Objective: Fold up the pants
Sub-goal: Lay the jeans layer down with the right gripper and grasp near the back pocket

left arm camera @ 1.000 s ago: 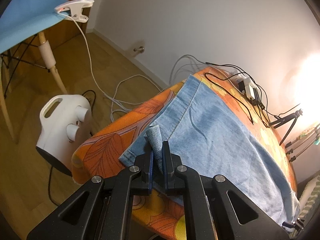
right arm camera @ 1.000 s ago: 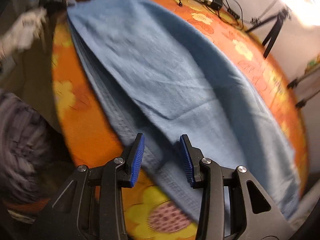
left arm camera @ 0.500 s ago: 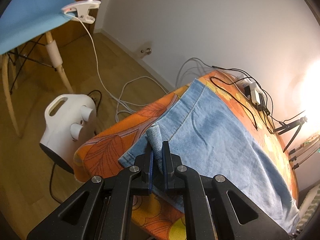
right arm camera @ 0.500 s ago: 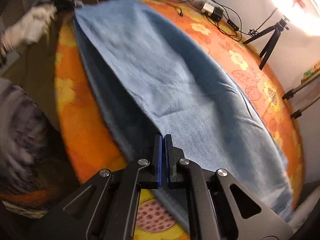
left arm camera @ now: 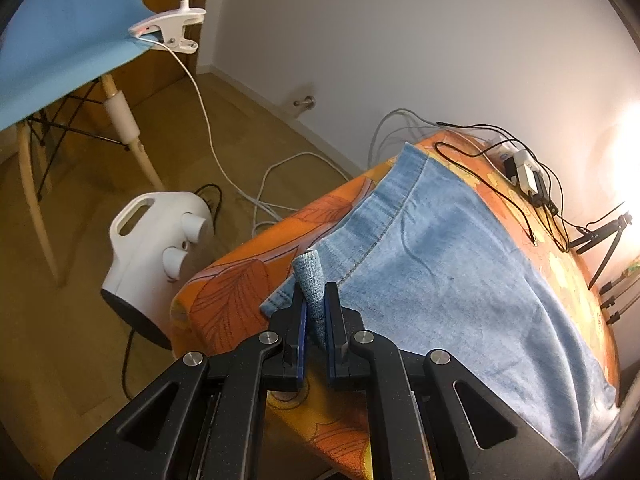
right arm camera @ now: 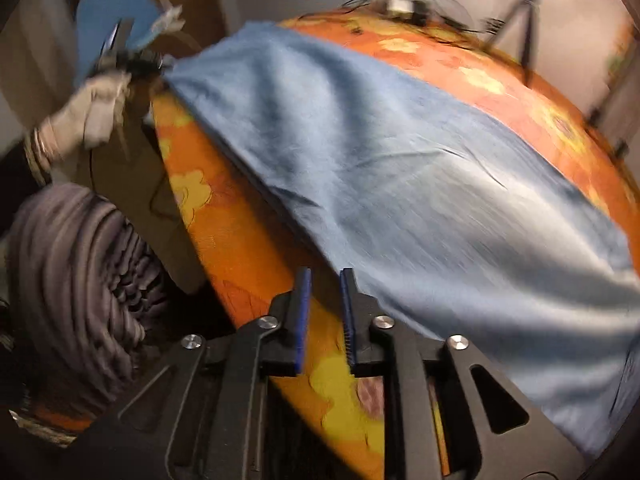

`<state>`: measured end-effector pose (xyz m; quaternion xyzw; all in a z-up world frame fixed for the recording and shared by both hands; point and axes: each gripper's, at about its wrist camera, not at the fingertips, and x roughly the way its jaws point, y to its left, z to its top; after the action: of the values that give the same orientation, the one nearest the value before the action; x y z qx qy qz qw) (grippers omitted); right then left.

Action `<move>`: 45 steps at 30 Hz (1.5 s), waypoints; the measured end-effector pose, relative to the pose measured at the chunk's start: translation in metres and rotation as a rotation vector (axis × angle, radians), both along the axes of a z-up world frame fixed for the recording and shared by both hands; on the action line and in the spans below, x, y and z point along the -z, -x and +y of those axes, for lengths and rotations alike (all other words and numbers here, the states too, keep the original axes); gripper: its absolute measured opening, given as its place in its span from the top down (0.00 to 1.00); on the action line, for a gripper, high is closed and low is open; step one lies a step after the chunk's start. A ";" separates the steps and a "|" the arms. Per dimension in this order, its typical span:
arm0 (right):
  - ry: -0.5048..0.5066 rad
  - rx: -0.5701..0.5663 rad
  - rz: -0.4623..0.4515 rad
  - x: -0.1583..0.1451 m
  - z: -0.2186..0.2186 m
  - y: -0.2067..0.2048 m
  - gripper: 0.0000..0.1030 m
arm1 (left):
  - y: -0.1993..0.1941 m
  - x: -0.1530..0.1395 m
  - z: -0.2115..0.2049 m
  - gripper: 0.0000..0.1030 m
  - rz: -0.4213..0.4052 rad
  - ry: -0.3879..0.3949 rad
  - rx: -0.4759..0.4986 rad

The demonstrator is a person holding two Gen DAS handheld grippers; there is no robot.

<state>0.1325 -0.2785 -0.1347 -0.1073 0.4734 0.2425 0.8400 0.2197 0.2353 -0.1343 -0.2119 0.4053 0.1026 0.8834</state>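
Light-blue denim pants (left arm camera: 460, 264) lay flat along the table draped in an orange floral cloth (left arm camera: 236, 280), one hemmed end at the table's far-left corner. The left gripper (left arm camera: 315, 312) was clenched on a pinched-up tuft of denim at the near-left edge — fabric stood upright between its blue-padded jaws. The right gripper (right arm camera: 325, 316) was released, jaws apart over bare cloth at the near edge, just beside the pants' long side (right arm camera: 420, 184) and not touching it; this view was blurred. A white power adapter with black cables (left arm camera: 528, 176) sat at the far edge. On the floor beside the table — a white fan heater (left arm camera: 156, 248) and a blue chair (left arm camera: 60, 40) with a white clip lamp (left arm camera: 168, 28).
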 end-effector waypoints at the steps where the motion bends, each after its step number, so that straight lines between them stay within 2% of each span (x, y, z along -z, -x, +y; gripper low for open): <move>1: -0.018 0.042 -0.009 -0.003 -0.013 0.004 0.77 | 0.000 0.000 0.000 0.94 0.000 -0.001 -0.002; 3: -0.065 0.155 -0.024 -0.010 -0.048 0.016 0.68 | -0.001 -0.001 -0.001 0.94 0.000 -0.009 -0.004; 7: -0.116 0.464 -0.047 -0.017 -0.145 0.038 0.66 | -0.001 -0.003 -0.004 0.94 0.002 -0.024 -0.006; 10: -0.181 0.770 -0.034 -0.015 -0.230 0.058 0.63 | -0.001 -0.004 -0.003 0.94 0.004 -0.028 -0.008; 11: -0.243 0.910 -0.012 -0.010 -0.266 0.069 0.62 | -0.001 -0.004 -0.003 0.94 0.005 -0.026 -0.011; 13: -0.332 1.075 0.006 -0.003 -0.311 0.085 0.62 | -0.002 -0.005 -0.003 0.94 0.006 -0.019 -0.018; 17: -0.458 1.226 0.008 0.010 -0.364 0.099 0.62 | -0.003 -0.006 0.002 0.94 0.006 0.021 -0.042; 20: -0.535 1.256 0.022 0.020 -0.378 0.094 0.61 | -0.003 -0.008 0.001 0.94 0.004 0.022 -0.049; 23: -0.563 1.286 0.052 0.029 -0.385 0.083 0.61 | -0.003 -0.010 0.001 0.94 0.002 0.033 -0.057; 27: -0.607 1.345 0.092 0.037 -0.384 0.089 0.61 | -0.001 -0.013 0.002 0.94 -0.002 0.041 -0.061; 30: -0.659 1.342 0.103 0.039 -0.381 0.102 0.61 | -0.001 -0.014 0.001 0.94 -0.003 0.034 -0.055; 36: -0.686 1.354 0.093 0.046 -0.381 0.088 0.59 | -0.002 -0.010 0.003 0.94 0.002 0.053 -0.064; 38: -0.667 1.362 0.084 0.044 -0.380 0.083 0.59 | -0.001 -0.010 0.003 0.94 0.000 0.058 -0.065; 40: -0.612 1.349 0.070 0.037 -0.376 0.078 0.68 | -0.002 -0.008 0.004 0.94 0.000 0.065 -0.069; 41: -0.584 1.346 0.061 0.034 -0.375 0.076 0.80 | -0.002 -0.008 0.004 0.94 -0.003 0.070 -0.072; 42: -0.552 1.337 0.045 0.028 -0.373 0.076 0.87 | -0.001 -0.007 0.004 0.94 -0.005 0.072 -0.073; 45: -0.536 1.287 -0.008 0.003 -0.367 0.082 0.90 | -0.002 -0.010 0.003 0.94 -0.016 0.073 -0.074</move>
<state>0.0510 -0.6458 -0.1373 0.4047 0.3635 -0.1954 0.8160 0.2214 0.2385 -0.1242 -0.2594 0.3937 0.1186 0.8739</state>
